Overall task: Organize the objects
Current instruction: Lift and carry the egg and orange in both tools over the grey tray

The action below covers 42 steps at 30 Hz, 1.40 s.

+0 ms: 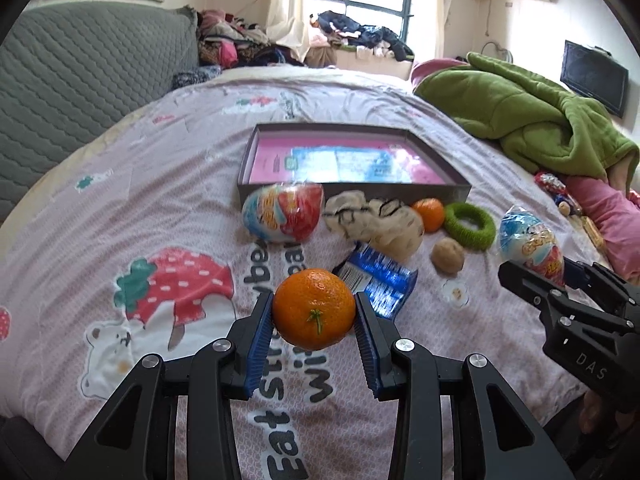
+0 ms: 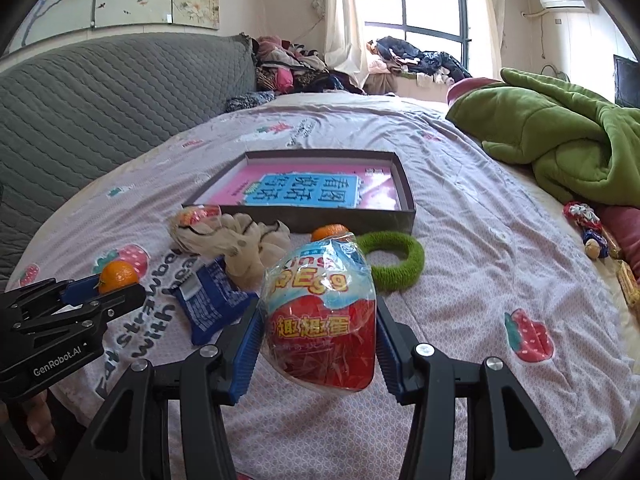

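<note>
Above the near part of the bed (image 1: 168, 168), the left gripper (image 1: 314, 316) clamps a round orange tangerine (image 1: 314, 308) and the right gripper (image 2: 318, 332) a foil-wrapped toy egg (image 2: 320, 320); next, carry both to the far shallow dark cardboard box (image 1: 352, 194) and release inside.

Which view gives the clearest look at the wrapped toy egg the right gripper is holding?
The right wrist view: the toy egg fills the centre between the right gripper fingers, print and wrapper sharp. In the left wrist view the same egg is small at the right edge, its lower end hidden behind the gripper.
</note>
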Each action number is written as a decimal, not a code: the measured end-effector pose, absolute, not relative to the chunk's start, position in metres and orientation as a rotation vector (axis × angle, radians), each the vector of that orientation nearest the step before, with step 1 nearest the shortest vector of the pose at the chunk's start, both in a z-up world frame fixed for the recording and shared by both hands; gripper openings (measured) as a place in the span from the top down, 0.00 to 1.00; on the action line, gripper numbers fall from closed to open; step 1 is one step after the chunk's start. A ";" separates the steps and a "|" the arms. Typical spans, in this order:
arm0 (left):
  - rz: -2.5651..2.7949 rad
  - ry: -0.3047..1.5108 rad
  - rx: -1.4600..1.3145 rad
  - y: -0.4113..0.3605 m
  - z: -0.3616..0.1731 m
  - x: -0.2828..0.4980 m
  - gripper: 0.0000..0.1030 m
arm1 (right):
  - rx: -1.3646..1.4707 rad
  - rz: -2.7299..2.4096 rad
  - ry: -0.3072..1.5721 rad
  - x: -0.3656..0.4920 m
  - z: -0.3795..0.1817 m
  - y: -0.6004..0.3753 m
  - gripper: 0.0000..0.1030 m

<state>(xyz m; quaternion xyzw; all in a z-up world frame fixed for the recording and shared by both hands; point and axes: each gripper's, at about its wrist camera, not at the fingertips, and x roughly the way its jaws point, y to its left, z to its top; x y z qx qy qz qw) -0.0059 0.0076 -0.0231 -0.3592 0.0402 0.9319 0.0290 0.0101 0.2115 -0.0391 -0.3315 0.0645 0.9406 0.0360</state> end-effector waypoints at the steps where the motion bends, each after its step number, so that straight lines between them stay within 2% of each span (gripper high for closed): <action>1: 2.879 0.123 -1.094 0.009 -0.021 -0.006 0.61 | -1.013 2.892 0.198 0.009 -0.037 0.211 0.50; 28: 2.965 0.121 -0.913 0.019 0.036 -0.060 0.61 | -0.793 3.022 0.132 -0.048 0.028 0.219 0.50; 42: 2.988 0.090 -0.868 0.025 0.056 -0.101 0.61 | -0.738 3.050 0.092 -0.074 0.042 0.231 0.50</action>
